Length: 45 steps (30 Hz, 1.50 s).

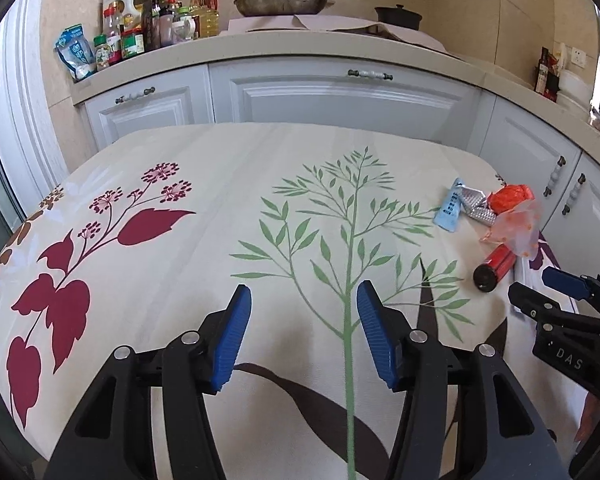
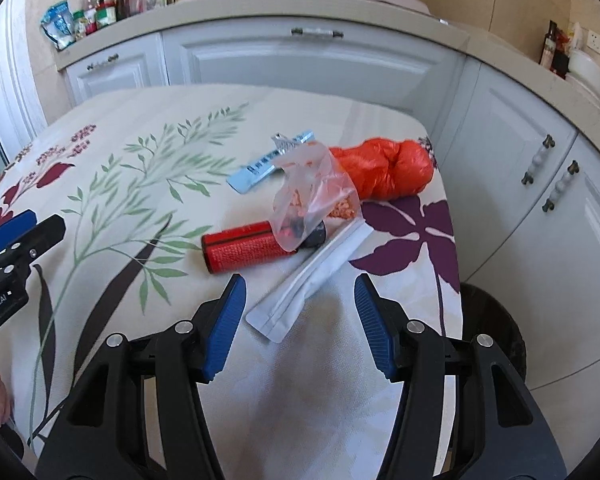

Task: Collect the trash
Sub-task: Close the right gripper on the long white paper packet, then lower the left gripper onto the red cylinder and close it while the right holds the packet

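Both hand-held grippers (left, right) gape empty; white pouch seemingly flat.

A counter under a cream cloth printed with green, maroon and purple leaves carries, near its right edge: a red cylindrical tube, a clear plastic bag draped across it, a white flat pouch, a crumpled orange plastic bag, a light-blue packet and silver blister packs.
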### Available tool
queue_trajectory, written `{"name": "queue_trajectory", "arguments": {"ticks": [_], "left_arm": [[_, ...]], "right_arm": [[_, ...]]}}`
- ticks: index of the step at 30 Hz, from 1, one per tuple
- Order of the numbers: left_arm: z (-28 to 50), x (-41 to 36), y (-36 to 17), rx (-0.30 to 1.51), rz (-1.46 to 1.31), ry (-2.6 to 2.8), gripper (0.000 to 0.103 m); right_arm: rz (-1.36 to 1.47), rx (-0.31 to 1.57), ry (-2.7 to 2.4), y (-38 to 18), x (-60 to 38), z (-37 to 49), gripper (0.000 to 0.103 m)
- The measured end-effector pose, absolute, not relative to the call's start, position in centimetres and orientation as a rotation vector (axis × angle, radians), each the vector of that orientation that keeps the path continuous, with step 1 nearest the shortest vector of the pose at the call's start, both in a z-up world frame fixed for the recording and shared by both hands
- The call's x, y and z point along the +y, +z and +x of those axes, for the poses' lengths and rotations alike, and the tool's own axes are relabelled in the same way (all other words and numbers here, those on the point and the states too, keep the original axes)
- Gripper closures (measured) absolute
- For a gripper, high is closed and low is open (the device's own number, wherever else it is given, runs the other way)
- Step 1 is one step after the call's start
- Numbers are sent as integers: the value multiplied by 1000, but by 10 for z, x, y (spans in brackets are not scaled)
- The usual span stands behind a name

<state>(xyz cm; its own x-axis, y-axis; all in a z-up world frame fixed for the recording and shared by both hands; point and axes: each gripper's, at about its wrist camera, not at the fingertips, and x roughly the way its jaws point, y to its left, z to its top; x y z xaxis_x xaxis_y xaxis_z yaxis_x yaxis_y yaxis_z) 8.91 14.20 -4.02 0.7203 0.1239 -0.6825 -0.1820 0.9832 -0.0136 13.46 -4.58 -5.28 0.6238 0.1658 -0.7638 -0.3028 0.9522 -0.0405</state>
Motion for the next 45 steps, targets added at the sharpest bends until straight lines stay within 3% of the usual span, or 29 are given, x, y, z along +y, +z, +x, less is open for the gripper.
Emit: {"name": "queue_trajectory", "arguments": {"ticks": [3,10,41,42,44,45], "left_arm": [[90,141,-41,752,-87,161,47],[94,127,-39,752,-81,119,45],[150,24,-54,863,140,-150,45],[150,24,-55,867,137,-156,47],[151,23,-56,873,132,-176,64],[150,22,-56,876,129,-189,68]], "right_arm": [[-151,886,271,-57,-51,139,52],[-148,881,275,-57,-62,136,82],[0,818,312,-48,-130,126,82],[2,817,314,-48,-130,126,82],[4,817,317,-48,-130,126,82],[5,817,318,-48,-130,126,82]]}}
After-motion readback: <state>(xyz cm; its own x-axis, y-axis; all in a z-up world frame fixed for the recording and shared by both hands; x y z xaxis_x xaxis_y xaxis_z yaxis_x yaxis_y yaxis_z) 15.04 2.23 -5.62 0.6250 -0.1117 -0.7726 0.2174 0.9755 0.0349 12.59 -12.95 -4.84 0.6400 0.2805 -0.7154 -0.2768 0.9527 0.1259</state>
